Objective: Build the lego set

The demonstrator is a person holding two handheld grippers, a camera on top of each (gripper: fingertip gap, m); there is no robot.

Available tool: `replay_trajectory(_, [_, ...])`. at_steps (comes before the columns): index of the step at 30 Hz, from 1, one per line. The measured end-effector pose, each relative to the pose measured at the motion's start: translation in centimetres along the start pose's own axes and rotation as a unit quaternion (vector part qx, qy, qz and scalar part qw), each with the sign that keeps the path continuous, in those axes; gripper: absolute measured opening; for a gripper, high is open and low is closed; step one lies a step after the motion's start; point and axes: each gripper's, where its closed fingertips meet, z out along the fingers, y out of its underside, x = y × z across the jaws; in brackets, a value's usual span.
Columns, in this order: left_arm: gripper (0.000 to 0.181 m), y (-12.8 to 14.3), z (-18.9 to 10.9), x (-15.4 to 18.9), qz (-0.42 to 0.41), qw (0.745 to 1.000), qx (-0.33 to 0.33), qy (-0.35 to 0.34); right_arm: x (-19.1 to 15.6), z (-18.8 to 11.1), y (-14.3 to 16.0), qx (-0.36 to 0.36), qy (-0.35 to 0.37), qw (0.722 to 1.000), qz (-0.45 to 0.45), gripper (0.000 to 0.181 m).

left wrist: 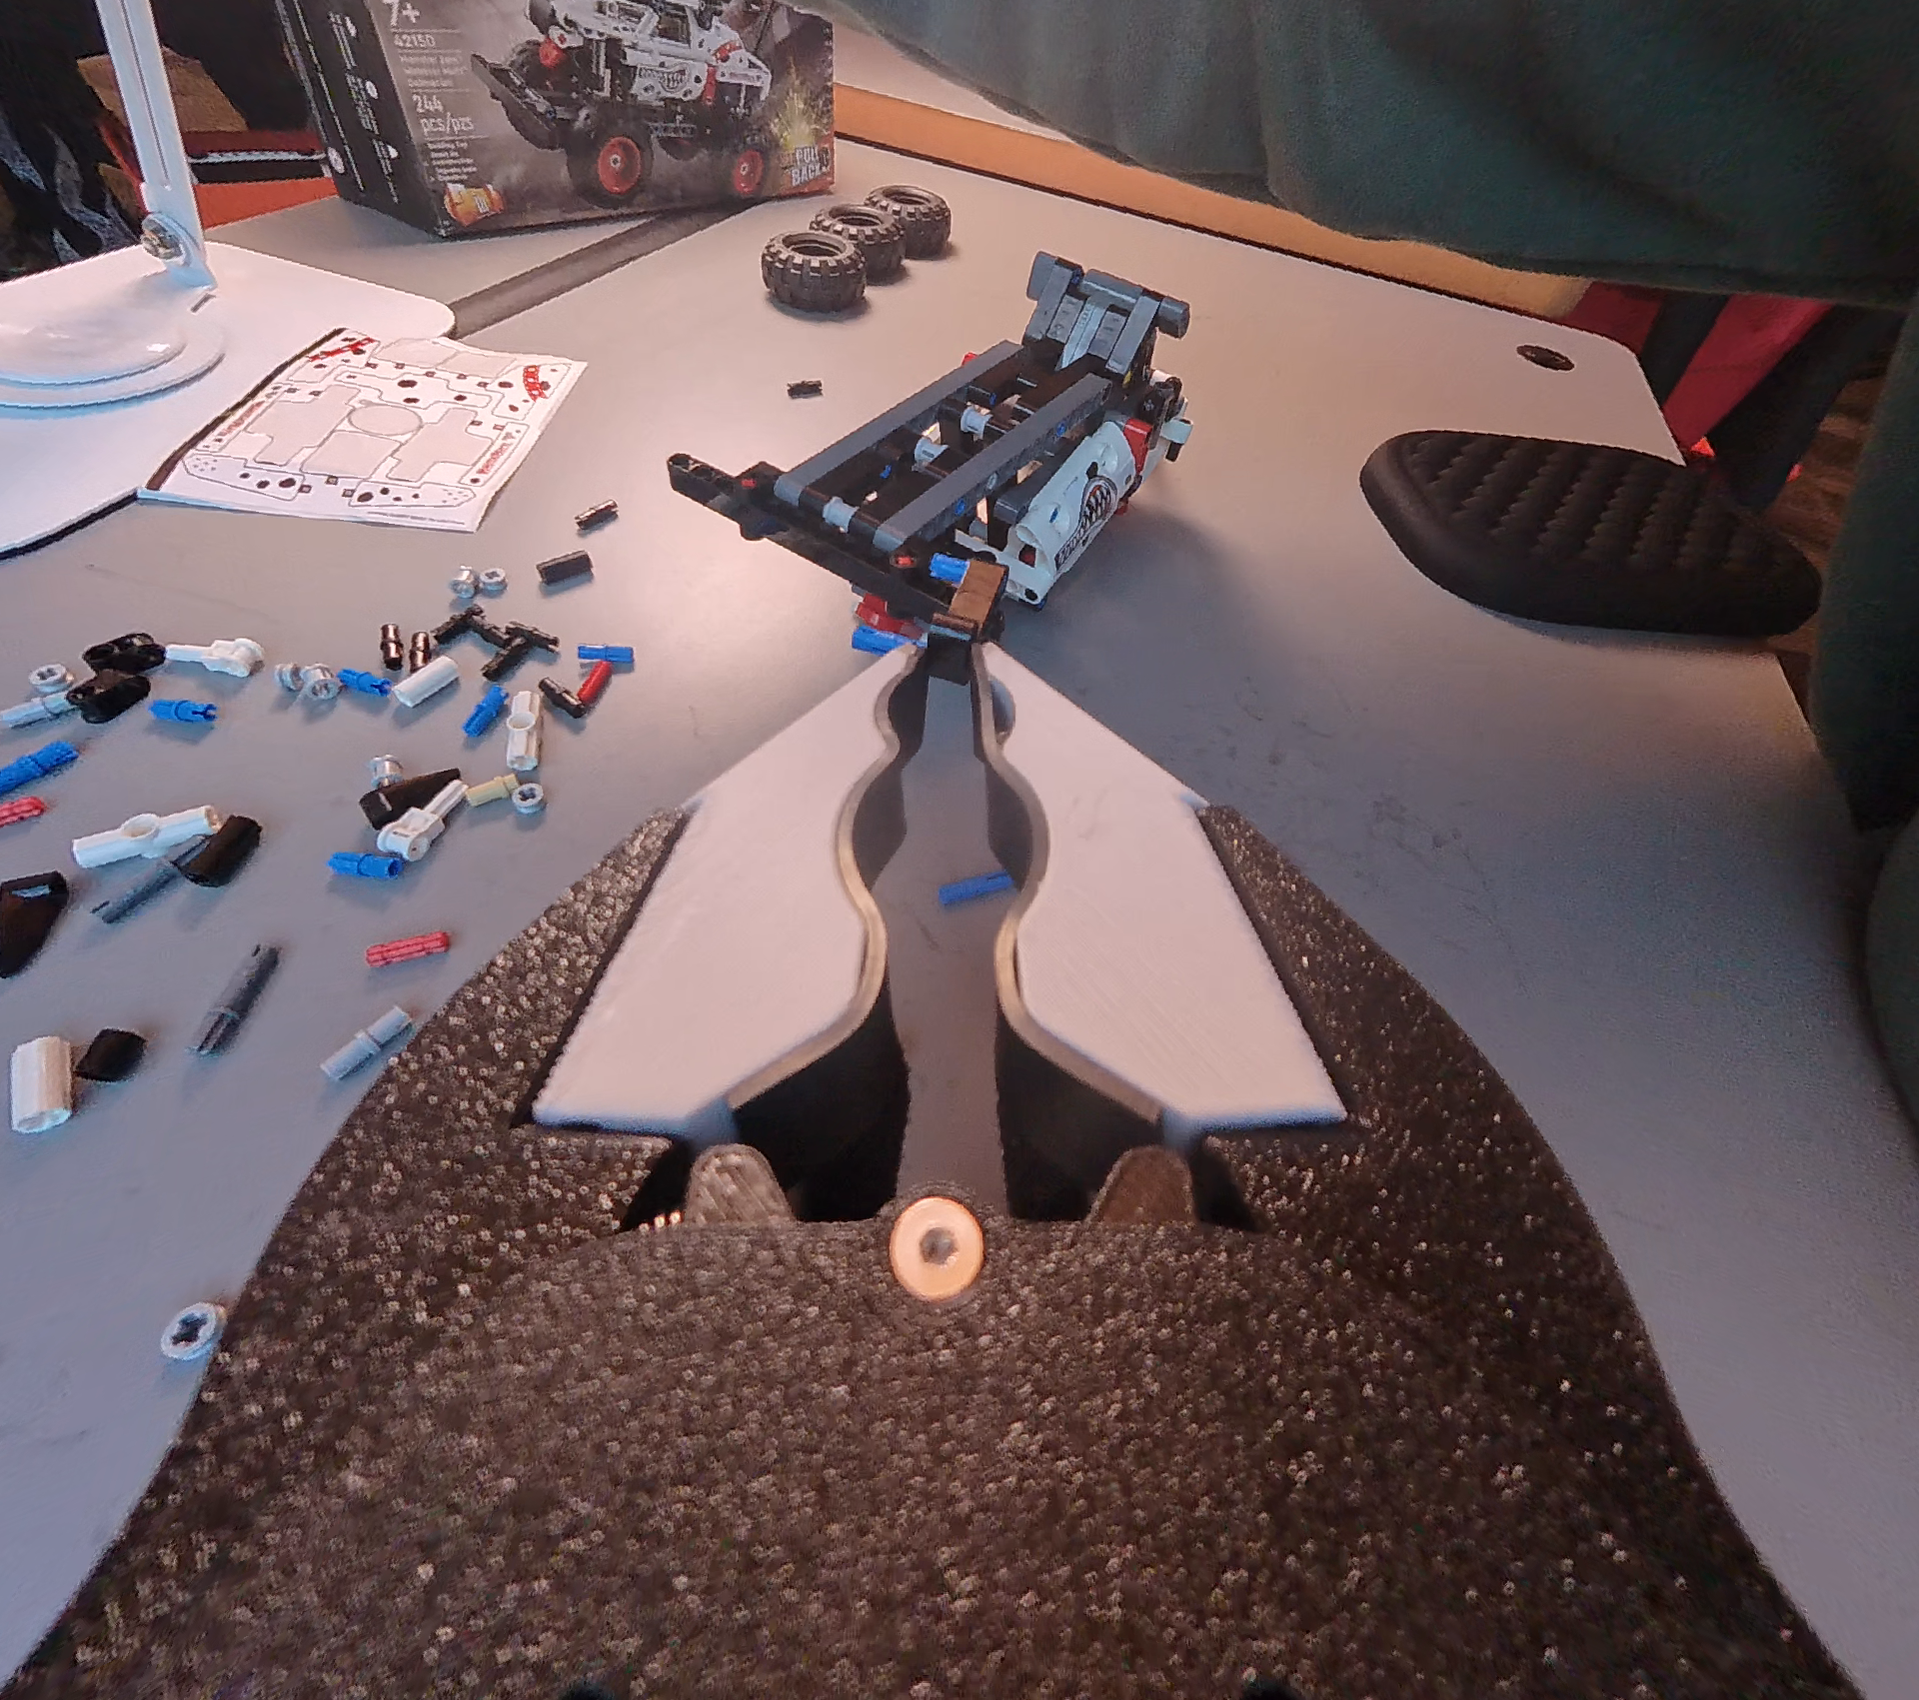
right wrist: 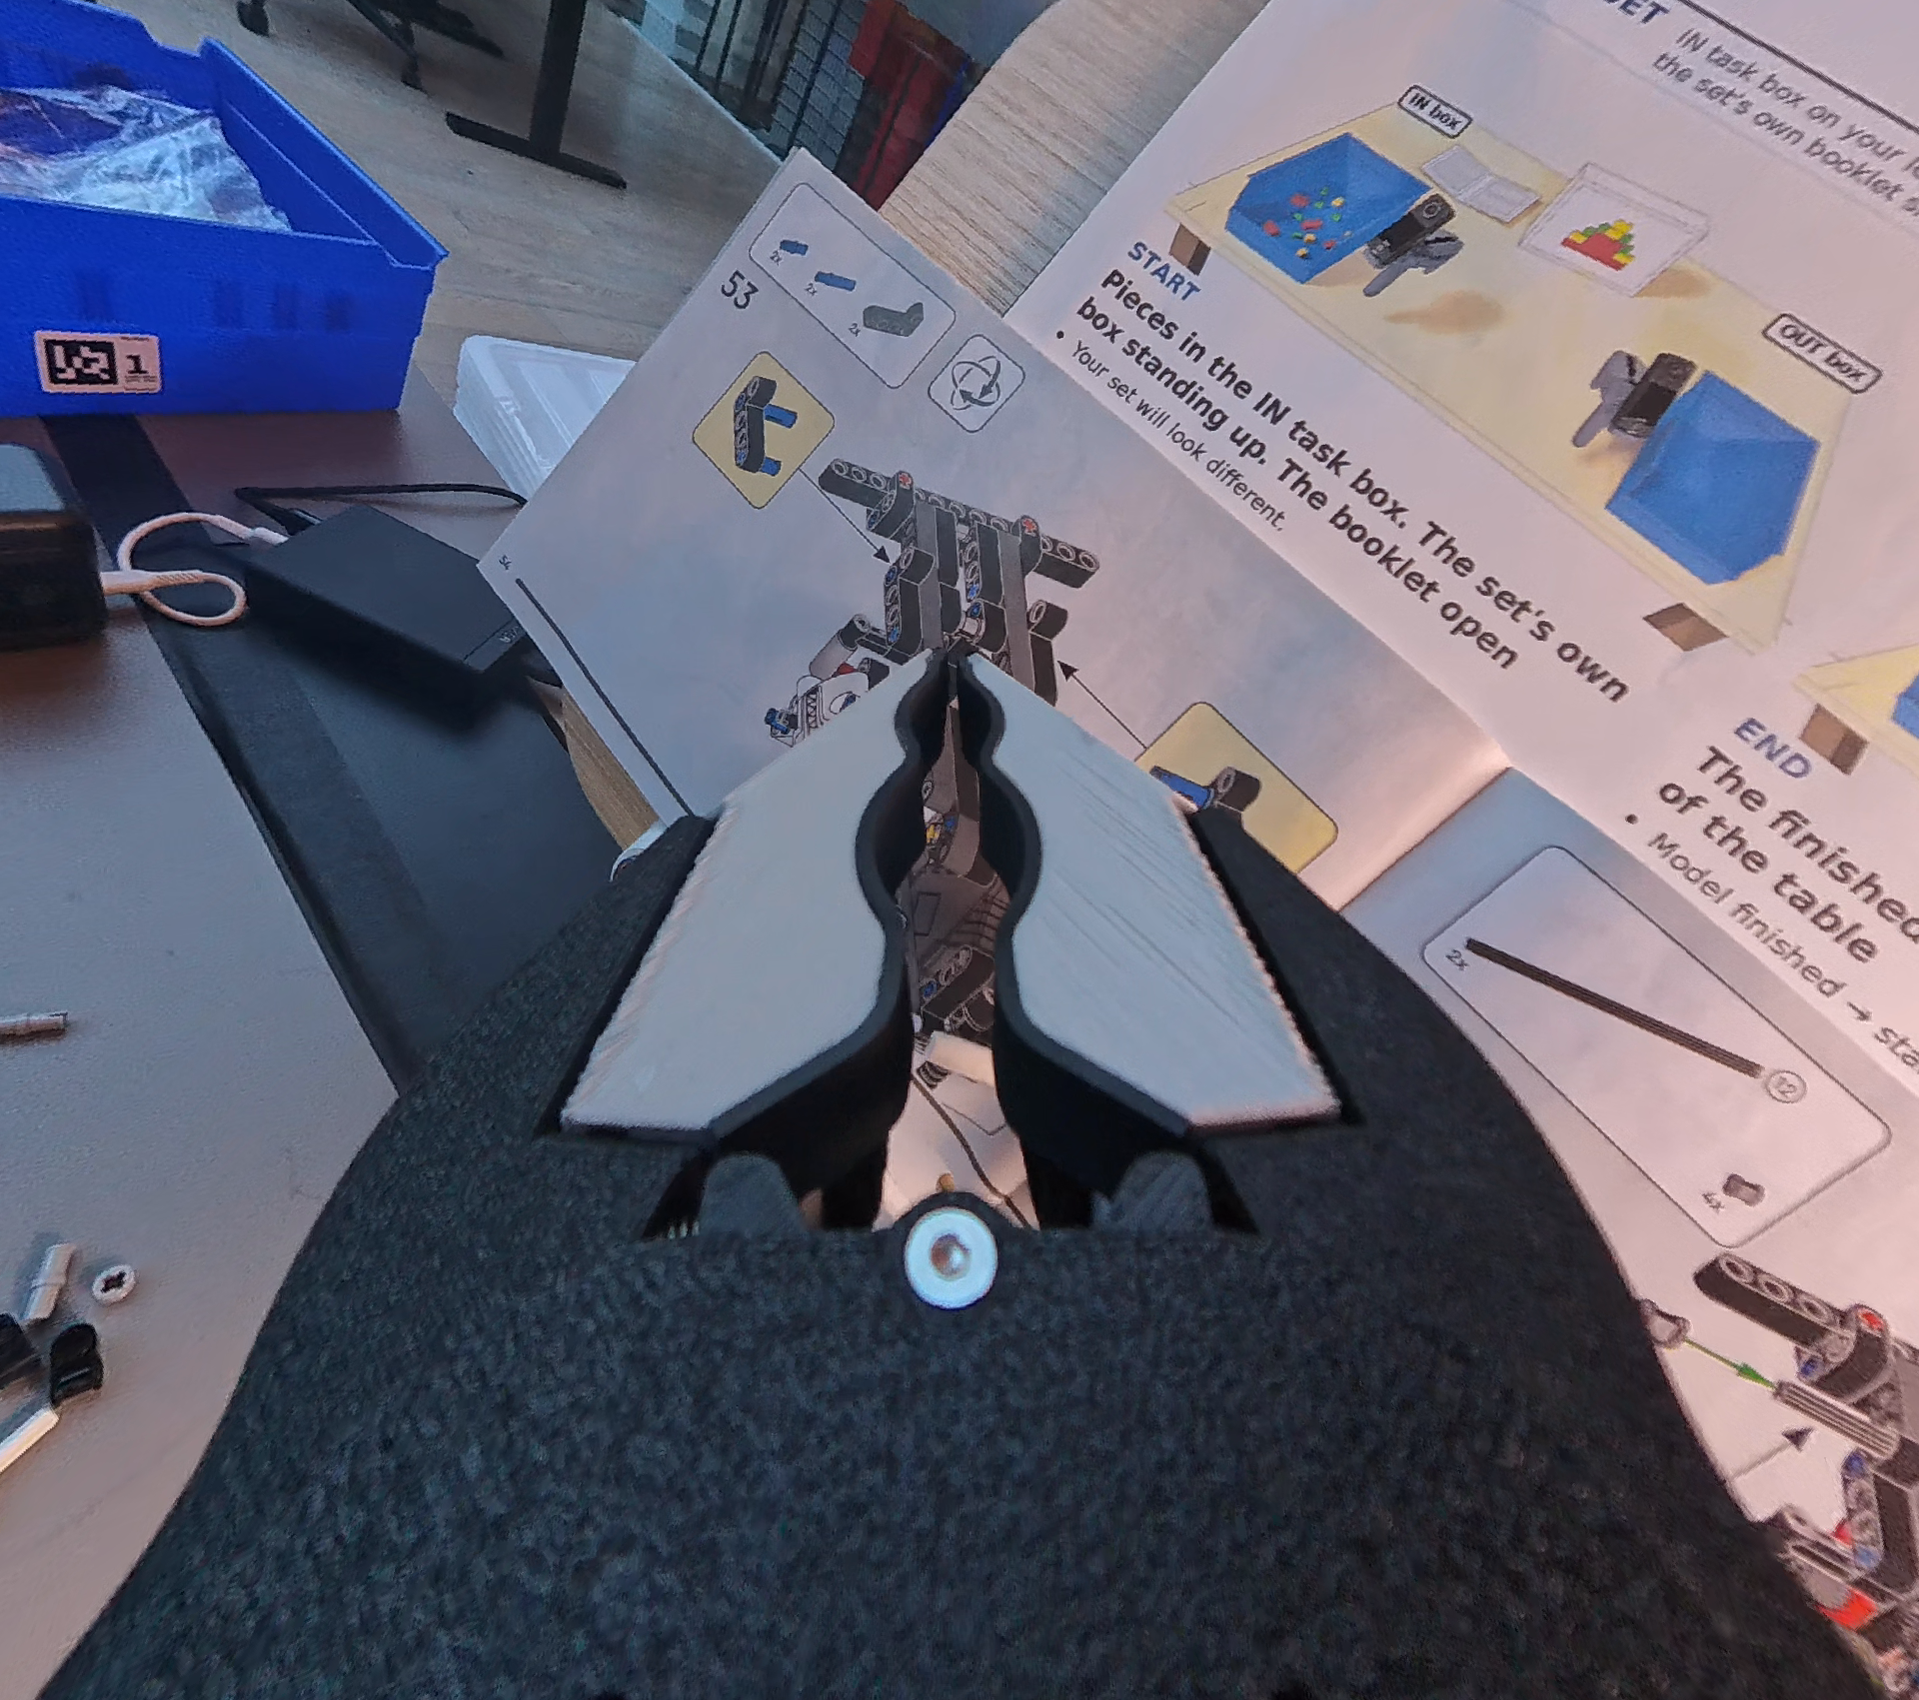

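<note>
Left hand-held gripper point(left wrist: 947, 648) is clamped on the truck frame point(left wrist: 940, 466), which runs off toward 1 o'clock; right hand-held gripper point(right wrist: 950, 664) sits closed, empty, facing the booklet point(right wrist: 789, 446).

My right gripper point(right wrist: 950, 664), fingertips closed together, points at the open instruction booklet point(right wrist: 727, 529). Task sheet point(right wrist: 1558, 300) just right of it. Blue bin point(right wrist: 208, 300) far left on the table point(right wrist: 156, 819).

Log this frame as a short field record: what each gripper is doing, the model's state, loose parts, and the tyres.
left gripper: shut on a corner of the truck chassis
right gripper: shut on a page of the instruction booklet
chassis: partly built, no wheels
tyres: three, in a row beside the set box
loose parts: scattered on the grey table
</note>
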Motion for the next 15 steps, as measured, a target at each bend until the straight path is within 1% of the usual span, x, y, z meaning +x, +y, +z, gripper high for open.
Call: replay_trajectory(15, [0.008, 0.01, 0.02, 0.06, -0.001, 1.0, -0.001, 0.003, 0.05, 0.08, 0.24, -0.003, 0.007, 1.0, -0.003, 0.005])
